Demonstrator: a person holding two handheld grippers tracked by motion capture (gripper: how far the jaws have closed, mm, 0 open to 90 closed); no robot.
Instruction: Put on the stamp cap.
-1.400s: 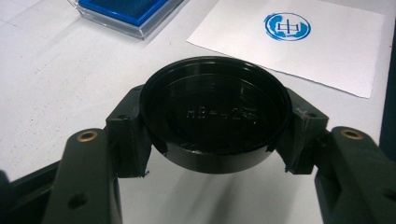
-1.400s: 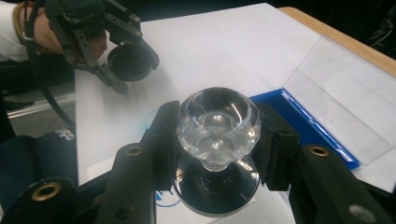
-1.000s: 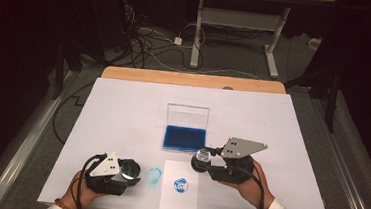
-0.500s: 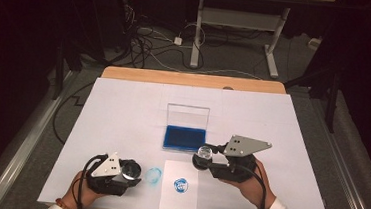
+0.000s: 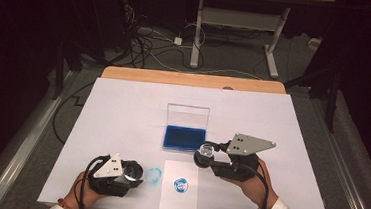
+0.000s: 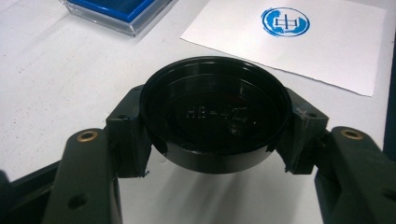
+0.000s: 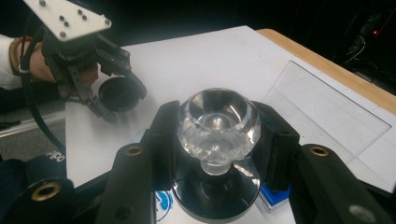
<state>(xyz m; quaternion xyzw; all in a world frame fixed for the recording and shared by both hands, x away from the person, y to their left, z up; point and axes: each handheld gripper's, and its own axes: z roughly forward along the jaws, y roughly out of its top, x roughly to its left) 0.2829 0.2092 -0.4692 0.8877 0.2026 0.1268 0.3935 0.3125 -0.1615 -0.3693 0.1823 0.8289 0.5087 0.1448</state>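
My right gripper point(image 5: 204, 154) is shut on a stamp point(image 5: 205, 149) with a clear faceted knob point(image 7: 218, 121) and a round black base. It hovers between the blue ink pad point(image 5: 185, 137) and a white paper point(image 5: 178, 202) that bears a round blue print point(image 5: 181, 185). At the front left, my left gripper point(image 5: 135, 173) is shut on a round black cap point(image 6: 215, 112), held low over the table. The right gripper view has that cap point(image 7: 119, 93) and the left gripper point(image 7: 116, 88) farther off, and the left gripper view has the print point(image 6: 285, 21) on the paper point(image 6: 336, 56).
The ink pad sits in a clear case with its lid point(image 5: 187, 115) standing open behind it. A faint blue smudge point(image 5: 154, 175) marks the white table cover point(image 5: 123, 109) beside the cap. A wooden table edge point(image 5: 190, 79) runs along the far side.
My right gripper has drifted slightly up the view toward the ink pad with the stamp in it. The left gripper has stayed put.
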